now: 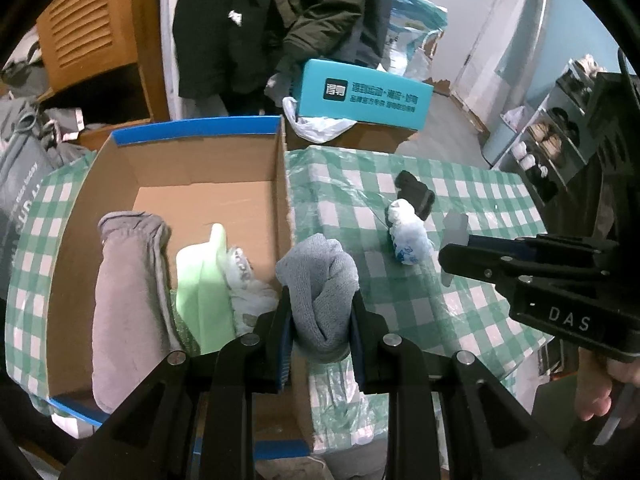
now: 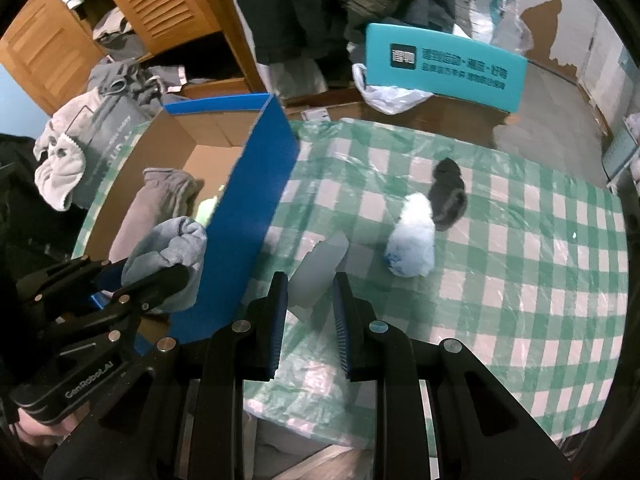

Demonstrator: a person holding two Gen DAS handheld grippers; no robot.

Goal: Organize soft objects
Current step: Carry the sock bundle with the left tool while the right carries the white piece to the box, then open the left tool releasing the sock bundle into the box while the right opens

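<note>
My left gripper (image 1: 320,294) is shut on a rolled grey sock (image 1: 320,280), held over the right wall of a blue-rimmed cardboard box (image 1: 192,132). In the box lie a mauve folded cloth (image 1: 128,300), a light green piece (image 1: 204,292) and a white crumpled piece (image 1: 244,280). My right gripper (image 2: 310,278) is shut on a pale grey folded piece (image 2: 320,268), just above the checked tablecloth (image 2: 520,280) beside the box's blue wall (image 2: 256,216). A white-and-blue bundle (image 2: 412,240) and a black sock bundle (image 2: 448,196) rest on the table ahead of it.
A teal printed box (image 1: 360,94) and a white plastic bag (image 1: 316,124) sit behind the table. Dark coats (image 1: 280,20) hang beyond them, with a wooden cabinet (image 1: 80,36) at left. A shoe rack (image 1: 552,136) stands far right. Grey clothes (image 2: 60,160) are piled left of the box.
</note>
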